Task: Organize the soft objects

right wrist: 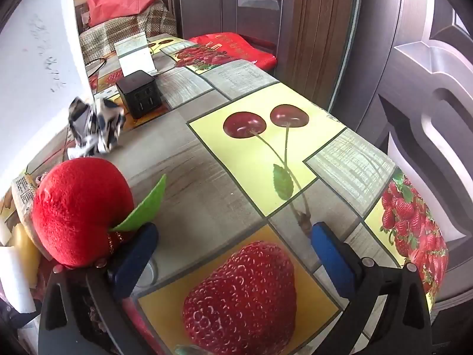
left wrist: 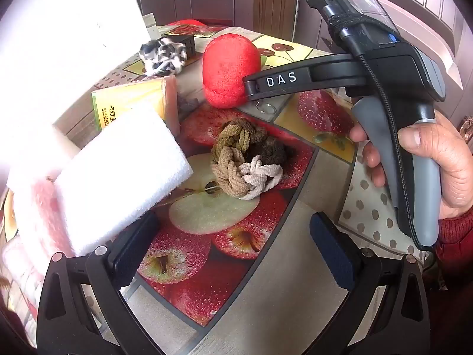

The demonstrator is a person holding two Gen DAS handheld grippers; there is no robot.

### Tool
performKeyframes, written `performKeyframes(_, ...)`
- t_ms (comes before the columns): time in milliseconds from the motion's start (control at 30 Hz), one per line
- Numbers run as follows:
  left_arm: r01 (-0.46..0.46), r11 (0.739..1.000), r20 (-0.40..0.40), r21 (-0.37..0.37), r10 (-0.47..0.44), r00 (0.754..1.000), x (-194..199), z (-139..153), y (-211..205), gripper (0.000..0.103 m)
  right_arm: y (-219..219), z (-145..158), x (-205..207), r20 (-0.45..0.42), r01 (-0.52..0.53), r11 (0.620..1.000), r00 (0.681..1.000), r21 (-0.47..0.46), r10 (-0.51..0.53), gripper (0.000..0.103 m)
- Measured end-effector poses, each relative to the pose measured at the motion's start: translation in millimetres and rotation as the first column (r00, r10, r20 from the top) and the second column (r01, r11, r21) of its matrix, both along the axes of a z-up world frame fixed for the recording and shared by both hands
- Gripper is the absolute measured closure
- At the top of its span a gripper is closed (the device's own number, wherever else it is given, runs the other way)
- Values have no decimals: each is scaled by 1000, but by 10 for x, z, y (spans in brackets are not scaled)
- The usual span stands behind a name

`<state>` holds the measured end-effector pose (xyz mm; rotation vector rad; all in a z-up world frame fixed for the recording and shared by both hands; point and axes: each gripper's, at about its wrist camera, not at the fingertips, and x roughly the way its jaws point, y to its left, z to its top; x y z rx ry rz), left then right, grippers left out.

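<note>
A red plush apple (left wrist: 227, 69) with a green felt leaf (right wrist: 145, 204) lies on the fruit-print table (right wrist: 204, 159). It also shows in the right wrist view (right wrist: 79, 210), just left of my right gripper's left finger. My right gripper (right wrist: 233, 236) is open and empty; its body (left wrist: 384, 68) shows in the left wrist view beside the apple. A pile of braided hair ties (left wrist: 245, 156) in olive, tan, dark and white lies ahead of my open, empty left gripper (left wrist: 233, 236). A white sponge block (left wrist: 121, 177) lies by the left finger. A black-and-white scrunchie (left wrist: 162, 54) lies farther back (right wrist: 94, 127).
A yellow-green pack (left wrist: 133, 103) lies behind the white sponge. A black cube charger (right wrist: 139, 93) and a white card (right wrist: 136, 56) stand at the back. A red cushion (right wrist: 236, 48) sits past the table's far edge. A door is at the right.
</note>
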<state>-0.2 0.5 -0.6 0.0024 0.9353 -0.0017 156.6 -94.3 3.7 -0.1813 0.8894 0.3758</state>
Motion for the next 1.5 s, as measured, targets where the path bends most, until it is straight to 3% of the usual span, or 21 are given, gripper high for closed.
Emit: performKeyframes(1500,20,1000,-1,-1,-20,1000,26,50,-125,1,21,-7,5,3,1,1000,1000,-3,-1,0)
